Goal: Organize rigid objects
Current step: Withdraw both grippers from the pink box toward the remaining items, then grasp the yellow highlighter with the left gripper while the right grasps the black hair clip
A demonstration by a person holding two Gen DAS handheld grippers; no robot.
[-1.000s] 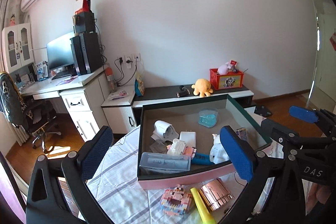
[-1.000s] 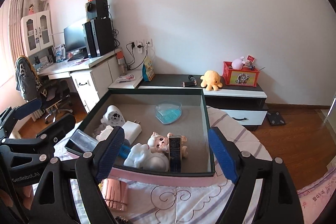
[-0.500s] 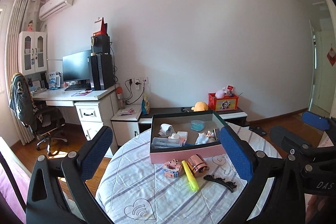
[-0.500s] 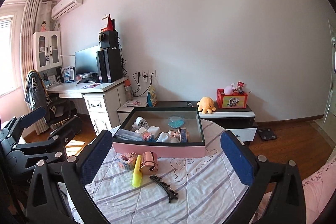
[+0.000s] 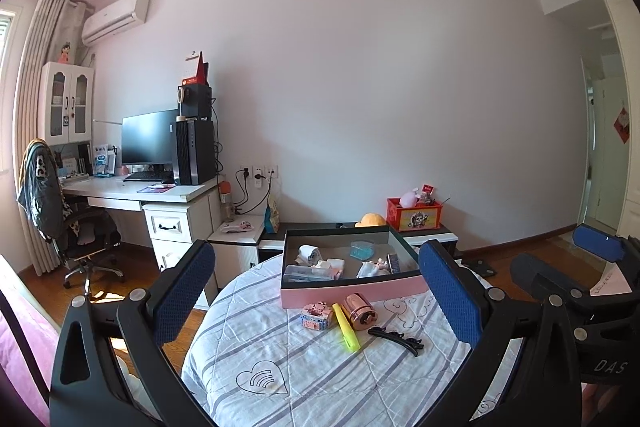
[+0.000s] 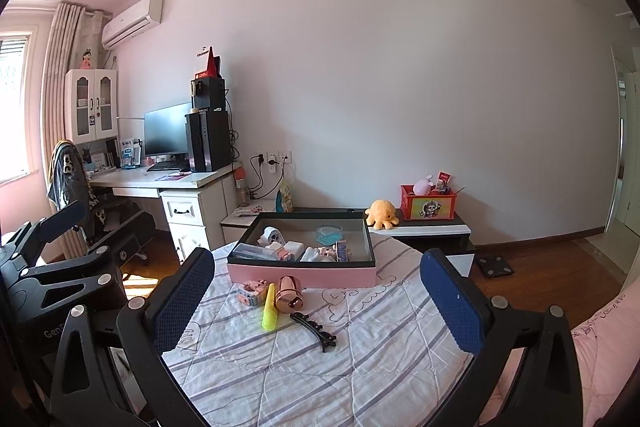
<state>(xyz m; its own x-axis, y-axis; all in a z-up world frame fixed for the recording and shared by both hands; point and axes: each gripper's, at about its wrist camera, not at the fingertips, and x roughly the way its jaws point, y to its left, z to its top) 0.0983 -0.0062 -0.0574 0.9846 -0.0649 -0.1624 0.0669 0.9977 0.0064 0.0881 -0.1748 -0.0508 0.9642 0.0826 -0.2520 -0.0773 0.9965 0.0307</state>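
- A bedroom with a plain white wall, a white computer desk (image 5: 132,189) at the left and a low dark cabinet (image 6: 424,227) along the wall; in front stands a round tabletop (image 5: 280,355) under a white quilted cloth with grey stripes.
- On the far part of the tabletop sits a shallow pink cardboard box with a dark rim (image 5: 352,291), holding a clear plastic case, a white charger, a blue heart-shaped dish and small white figurines.
- Just in front of the box, on the cloth, lie a pink toy-brick block (image 5: 317,315), a yellow highlighter pen (image 5: 346,327), a rose-gold metal cylinder on its side (image 5: 360,310) and a black toothed hair clip (image 5: 396,335), close together.
- The left tongs (image 5: 318,299) are spread wide with nothing between the blue pads, held back from the tabletop.
- The right tongs (image 6: 318,301) are also spread wide and empty, framing the loose items from nearer the tabletop's edge.
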